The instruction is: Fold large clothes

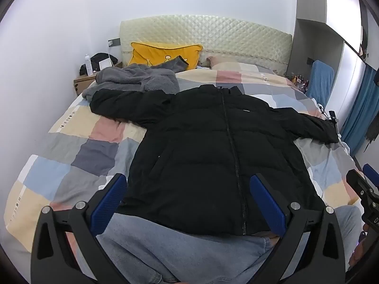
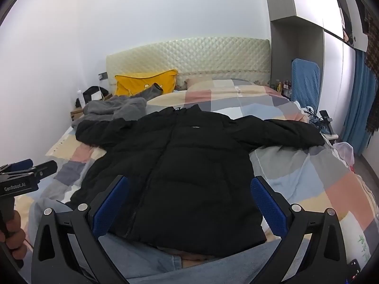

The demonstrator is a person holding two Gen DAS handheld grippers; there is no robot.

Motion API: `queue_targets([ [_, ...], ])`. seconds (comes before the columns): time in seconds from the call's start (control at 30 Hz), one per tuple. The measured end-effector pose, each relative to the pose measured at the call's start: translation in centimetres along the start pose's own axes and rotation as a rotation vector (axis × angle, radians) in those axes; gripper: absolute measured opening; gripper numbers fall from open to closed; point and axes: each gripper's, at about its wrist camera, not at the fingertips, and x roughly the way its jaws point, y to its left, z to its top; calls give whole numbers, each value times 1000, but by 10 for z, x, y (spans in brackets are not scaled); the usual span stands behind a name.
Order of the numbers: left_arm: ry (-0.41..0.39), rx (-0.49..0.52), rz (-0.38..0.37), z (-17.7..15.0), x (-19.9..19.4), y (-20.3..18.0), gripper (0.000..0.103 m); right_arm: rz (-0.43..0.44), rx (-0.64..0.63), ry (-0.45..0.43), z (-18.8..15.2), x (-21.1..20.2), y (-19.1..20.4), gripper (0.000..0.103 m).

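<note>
**Both hand-held grippers wide open above the jacket hem**

My left hand-held gripper (image 1: 188,201) stood with its jaws fully apart, gripping nothing. Its blue pads (image 1: 109,201) framed the lower hem of the black puffer jacket (image 1: 213,142) without touching it. My right hand-held gripper (image 2: 189,203) was in the same condition: jaws wide, nothing between them, pointing downward at the hem. In the right wrist view my left hand (image 2: 14,234) was visible at the frame edge, wrapped around the handle of its tool.

Light grey-blue jeans (image 1: 165,241) lay nearest to me, partly under the jacket hem.

The jacket lay flat on the bed, front side up, zipper (image 1: 232,142) closed and running away from me. Both sleeves were spread outward to the sides. Under it lay the patchwork quilt (image 1: 78,142).

Beyond the left sleeve, a grey fleece garment (image 1: 139,78) lay crumpled, touching the sleeve. Farther back, a yellow pillow (image 1: 161,52) leaned against the quilted headboard (image 1: 236,35). A nightstand (image 1: 84,81) stood in the far left corner.
</note>
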Motion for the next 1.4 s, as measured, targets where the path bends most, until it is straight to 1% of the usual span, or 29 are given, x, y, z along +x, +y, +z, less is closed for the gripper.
queue_targets([
  [0.17, -7, -5, -12, -1, -2, 1, 103, 0, -5, -7, 0, -1, 1, 103],
  [0.23, -9, 4, -22, -2, -4, 1, 103, 14, 2, -13, 1, -2, 0, 103],
  [0.27, -8, 10, -21, 6, -4, -6, 103, 20, 4, -14, 2, -2, -1, 103],
  [0.4, -11, 13, -22, 7, -5, -9, 103, 28, 8, -17, 2, -1, 0, 103],
  [0.47, -8, 8, -24, 8, -5, -9, 103, 18, -7, -17, 3, 0, 2, 103],
  [1.03, -3, -21, -14, 10, -2, 1, 103, 24, -3, 4, 6, 2, 6, 103],
  [1.27, -21, -19, -4, 14, -3, 3, 103, 33, 24, 9, 9, 4, 2, 103],
  [1.4, -6, -30, 5, 11, -2, 4, 103, 29, 20, 7, 11, 2, 1, 103],
])
